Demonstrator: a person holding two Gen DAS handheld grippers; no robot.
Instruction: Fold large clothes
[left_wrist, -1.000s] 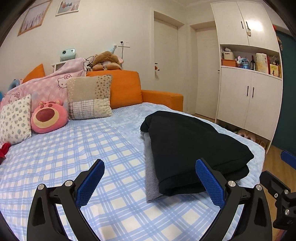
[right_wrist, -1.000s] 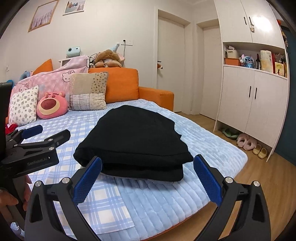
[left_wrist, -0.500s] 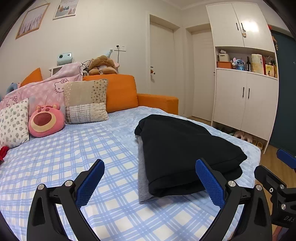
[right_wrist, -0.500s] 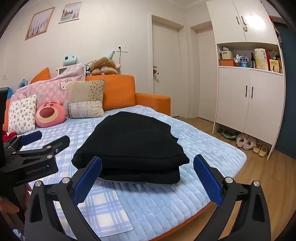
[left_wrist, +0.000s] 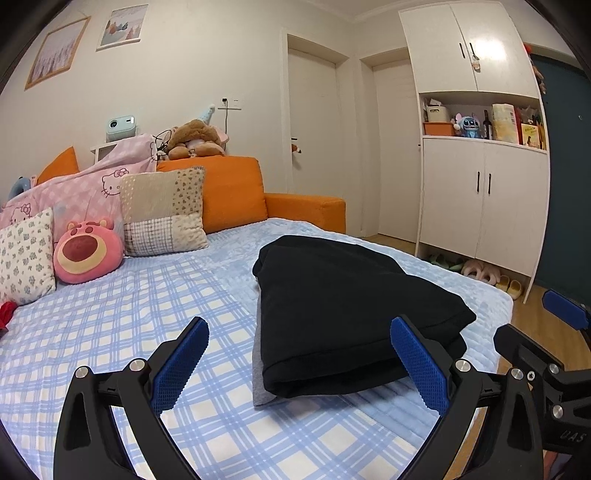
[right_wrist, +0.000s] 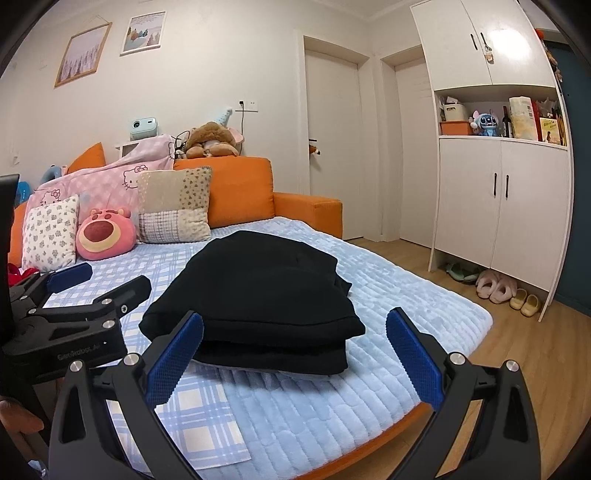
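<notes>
A black garment (left_wrist: 343, 310) lies folded in a thick stack on the bed, with a grey layer (left_wrist: 258, 384) showing under its near edge. It also shows in the right wrist view (right_wrist: 258, 299). My left gripper (left_wrist: 299, 365) is open and empty, held just short of the stack's near left corner. My right gripper (right_wrist: 293, 354) is open and empty, held in front of the stack's near edge. The left gripper appears at the left of the right wrist view (right_wrist: 74, 295).
The bed has a blue plaid sheet (left_wrist: 110, 332) and a light blue quilted pad (right_wrist: 406, 314). Pillows and a pink bear cushion (left_wrist: 86, 251) lean against the orange sofa back (left_wrist: 232, 188). A white cabinet (left_wrist: 480, 184) stands at right, slippers (right_wrist: 495, 288) beneath.
Both grippers have drawn back and tilted upward from the folded garment; more wall and ceiling show. The garment has not moved. Both grippers stay open.
</notes>
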